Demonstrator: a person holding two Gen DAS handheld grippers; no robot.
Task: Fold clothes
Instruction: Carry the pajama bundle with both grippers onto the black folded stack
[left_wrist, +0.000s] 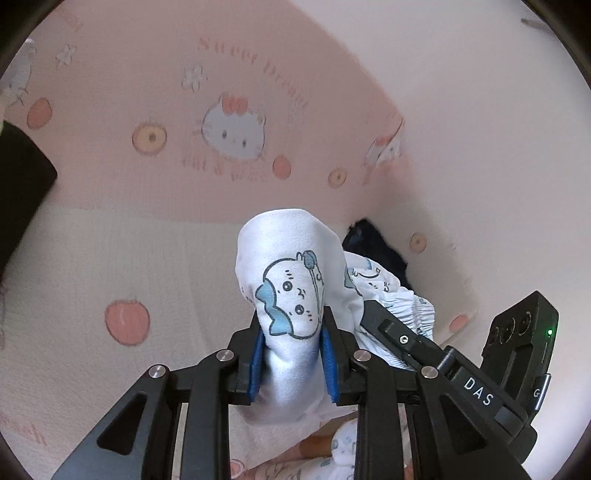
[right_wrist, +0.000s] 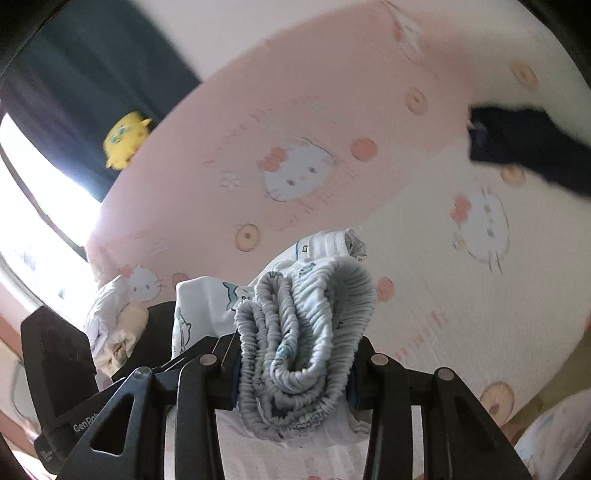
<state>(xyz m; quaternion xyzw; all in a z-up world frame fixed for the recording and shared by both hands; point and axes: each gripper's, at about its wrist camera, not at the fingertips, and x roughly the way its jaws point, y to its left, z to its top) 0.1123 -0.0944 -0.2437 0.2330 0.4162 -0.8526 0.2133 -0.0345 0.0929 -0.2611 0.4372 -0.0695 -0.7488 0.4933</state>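
A pale blue-white garment printed with cartoon animals (left_wrist: 291, 295) is lifted above the pink bed sheet (left_wrist: 147, 122). My left gripper (left_wrist: 293, 332) is shut on a smooth bunch of its cloth, which bulges up between the blue pads (left_wrist: 328, 363). My right gripper (right_wrist: 295, 363) is shut on the garment's gathered elastic waistband (right_wrist: 306, 321), folded into several ruffled layers. In the left wrist view the right gripper's body (left_wrist: 461, 373) reaches in from the right beside the ruffled waistband (left_wrist: 410, 310). More of the garment hangs below (left_wrist: 343, 454).
A dark navy garment (right_wrist: 524, 144) lies on the sheet to the right, also visible as a dark garment (left_wrist: 376, 251) behind the lifted cloth. A yellow plush toy (right_wrist: 123, 138) sits by a dark curtain (right_wrist: 74, 74) and bright window at left. A black object (left_wrist: 22, 192) stands at the left edge.
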